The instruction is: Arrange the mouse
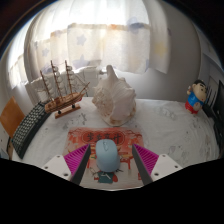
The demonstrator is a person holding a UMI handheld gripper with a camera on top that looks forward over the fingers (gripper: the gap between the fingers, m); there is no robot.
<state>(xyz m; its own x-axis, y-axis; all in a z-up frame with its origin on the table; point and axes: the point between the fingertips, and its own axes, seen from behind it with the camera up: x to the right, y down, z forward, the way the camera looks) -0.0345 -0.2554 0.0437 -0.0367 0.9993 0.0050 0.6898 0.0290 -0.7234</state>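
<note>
- Between the tongs, low and close: one mouse, pale blue, lying on a printed pad with a reddish pattern. The two fingers, pink-padded, stand spread with the mouse in the space between; a gap shows on either side, so nothing is pinched yet.
- Step in hand, by my reckoning: the approach to the grasp. The tongs are lined up on the mouse but have not closed on it.
- Next move, as a judgement: bring the fingers together squarely on the flanks of the mouse, then lift or slide it to its proper place on the pad. The rounded shell looks smooth and may slip if caught too high or off-centre.
- Bench: white-topped, carrying everything listed below.
- Just beyond the mouse, straight ahead: a large white seashell, spiky, standing upright. It sits near enough to block a long forward push.
- Ahead and to the left of the fingers: a model sailing ship on a wooden stand, masts and rigging up; fragile, best kept well apart from any swing.
- Left of the tongs, near the bench edge: a dark keyboard, lying at an angle.
- Far to the right, beyond the fingers: a small figurine in blue, red and yellow.
- Behind all: a curtained window, bright.
</note>
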